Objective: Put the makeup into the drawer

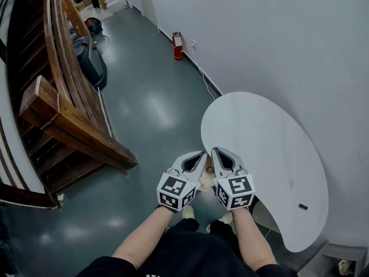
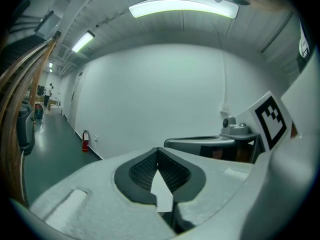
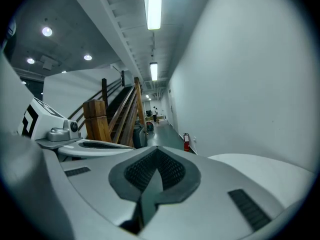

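No makeup and no drawer shows in any view. In the head view my left gripper (image 1: 196, 156) and right gripper (image 1: 221, 152) are held side by side in front of my body, tips nearly touching, over the near edge of a white rounded table (image 1: 259, 137). Both are shut with nothing between the jaws. The left gripper view shows its closed jaws (image 2: 158, 153) pointing at a bare white wall, with the right gripper (image 2: 235, 139) beside it. In the right gripper view the closed jaws (image 3: 155, 153) point down a corridor, with the left gripper (image 3: 75, 144) on the left.
A small dark item (image 1: 302, 206) lies near the table's right edge. A wooden staircase (image 1: 69, 120) rises on the left with a black bin (image 1: 91, 62) beside it. A red fire extinguisher (image 1: 177, 45) stands against the white wall. The floor is grey-green.
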`<state>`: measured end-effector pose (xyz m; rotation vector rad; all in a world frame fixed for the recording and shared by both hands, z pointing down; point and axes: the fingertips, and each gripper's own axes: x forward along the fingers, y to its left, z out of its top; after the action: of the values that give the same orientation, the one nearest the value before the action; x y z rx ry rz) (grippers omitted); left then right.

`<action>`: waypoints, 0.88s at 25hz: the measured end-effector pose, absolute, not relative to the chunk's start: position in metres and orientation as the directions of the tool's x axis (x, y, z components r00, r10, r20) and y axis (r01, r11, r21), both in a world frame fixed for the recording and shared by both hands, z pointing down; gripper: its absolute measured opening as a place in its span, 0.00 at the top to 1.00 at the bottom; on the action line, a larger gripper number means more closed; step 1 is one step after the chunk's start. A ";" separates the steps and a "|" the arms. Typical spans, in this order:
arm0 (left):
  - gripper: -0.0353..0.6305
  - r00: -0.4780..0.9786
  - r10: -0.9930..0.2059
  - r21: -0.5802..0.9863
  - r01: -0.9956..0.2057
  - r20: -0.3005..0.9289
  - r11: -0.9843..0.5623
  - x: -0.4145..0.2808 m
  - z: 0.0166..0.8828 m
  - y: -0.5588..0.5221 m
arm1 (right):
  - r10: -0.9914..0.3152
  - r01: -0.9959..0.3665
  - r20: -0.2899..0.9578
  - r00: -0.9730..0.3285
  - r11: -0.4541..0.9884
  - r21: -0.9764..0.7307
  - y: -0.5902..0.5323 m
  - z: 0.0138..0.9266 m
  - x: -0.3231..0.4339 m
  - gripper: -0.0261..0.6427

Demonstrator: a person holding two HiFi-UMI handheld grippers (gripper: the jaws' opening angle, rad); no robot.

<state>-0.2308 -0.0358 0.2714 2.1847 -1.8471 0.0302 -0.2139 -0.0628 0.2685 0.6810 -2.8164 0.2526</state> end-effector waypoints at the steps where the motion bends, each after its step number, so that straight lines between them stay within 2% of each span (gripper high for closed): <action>1: 0.93 0.188 -0.965 0.198 -0.968 0.182 -0.151 -0.231 0.264 -0.036 | -0.431 -0.468 0.254 -0.866 0.878 -0.106 -0.062 0.260 -0.214 0.94; 11: 0.93 0.207 -0.971 0.182 -0.966 0.120 -0.184 -0.229 0.213 -0.044 | -0.456 -0.474 0.197 -0.868 0.879 -0.050 -0.064 0.208 -0.212 0.94; 22: 0.93 0.208 -0.973 0.167 -0.968 0.102 -0.189 -0.233 0.200 -0.055 | -0.464 -0.477 0.190 -0.865 0.879 -0.026 -0.069 0.199 -0.214 0.94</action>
<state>-0.2326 -0.0546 0.1998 2.2829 -1.8632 -0.0396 -0.2143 -0.0687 0.1991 0.7250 -2.8705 0.1079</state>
